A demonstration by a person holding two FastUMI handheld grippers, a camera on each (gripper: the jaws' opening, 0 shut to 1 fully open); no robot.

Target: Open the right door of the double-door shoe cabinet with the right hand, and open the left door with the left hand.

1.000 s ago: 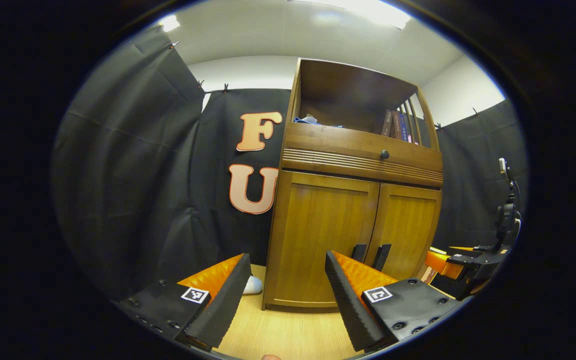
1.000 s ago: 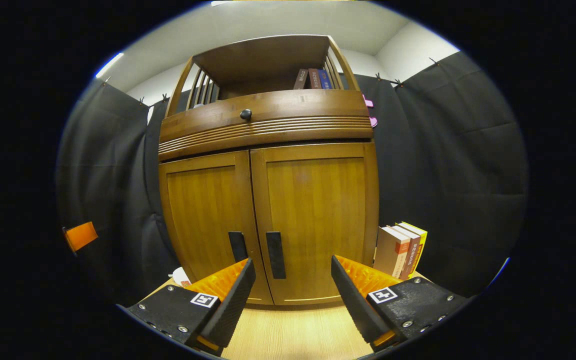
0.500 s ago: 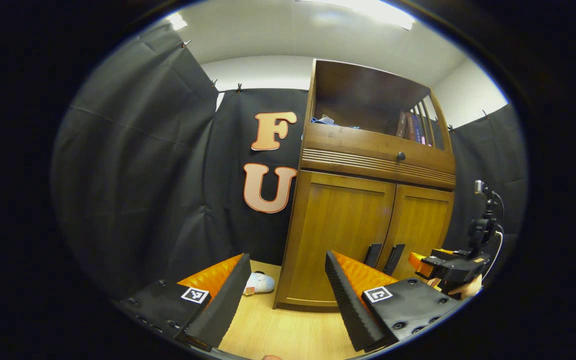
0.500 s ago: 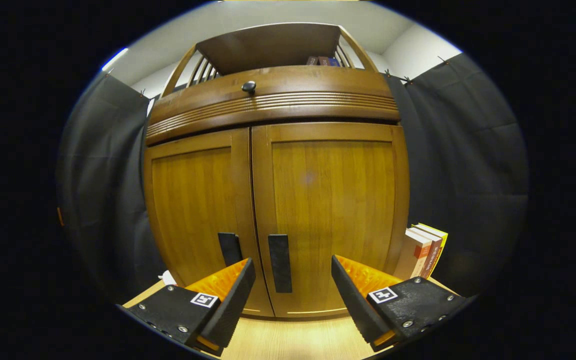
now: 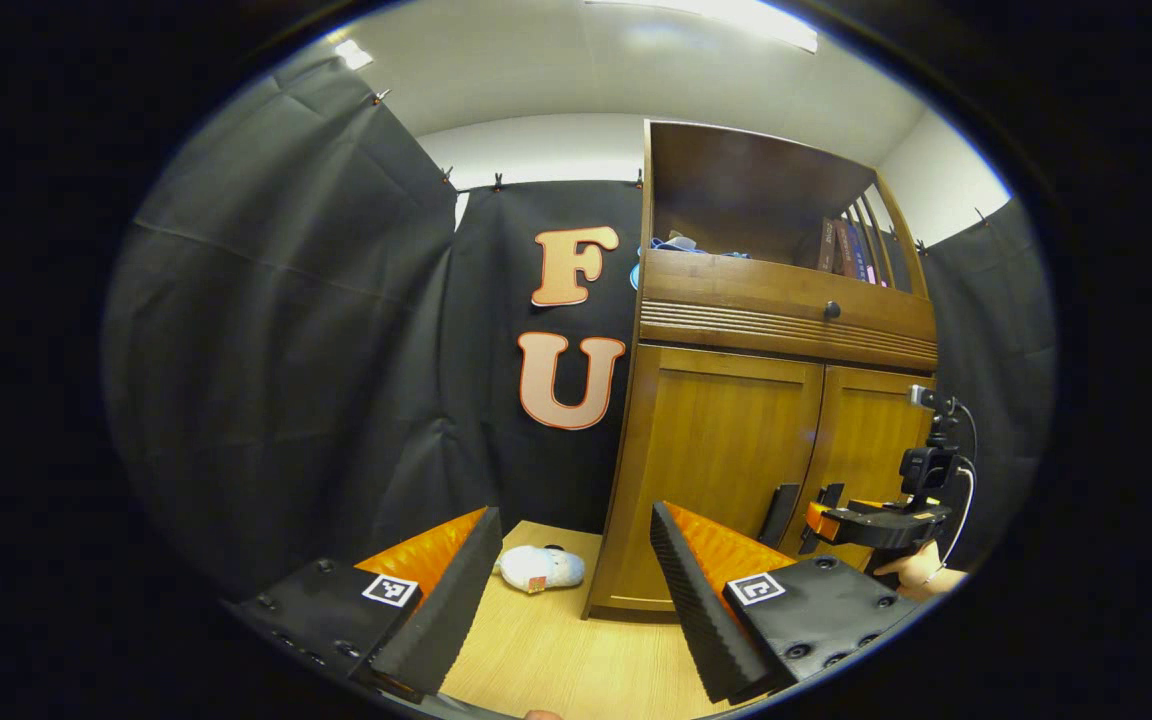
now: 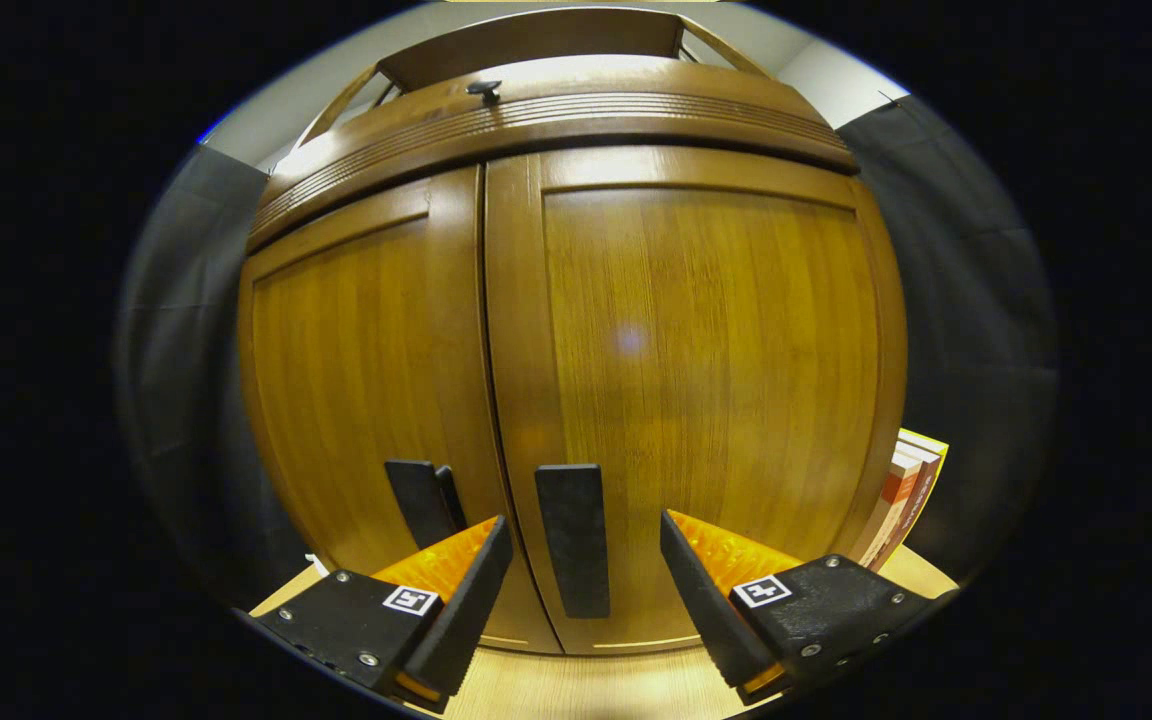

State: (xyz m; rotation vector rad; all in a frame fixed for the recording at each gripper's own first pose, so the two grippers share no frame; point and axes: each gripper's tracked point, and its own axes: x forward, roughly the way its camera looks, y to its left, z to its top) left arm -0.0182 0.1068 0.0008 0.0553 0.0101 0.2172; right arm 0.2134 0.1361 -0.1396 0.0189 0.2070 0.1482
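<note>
My right gripper [image 6: 581,570], jaws spread and empty, faces the right door's upright handle [image 6: 573,540], which stands dead ahead between them; left gripper [image 5: 566,590], also spread, hangs farther back.

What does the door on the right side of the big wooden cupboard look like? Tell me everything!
The right door of the wooden shoe cabinet is a tall panel of glossy honey-brown wood with upright grain and a plain raised frame. It is shut, edge to edge with the left door. A flat black upright handle sits low near its inner edge. The right gripper is open with the handle between its fingers, not yet pressing it. Books stand beside the cabinet.
</note>
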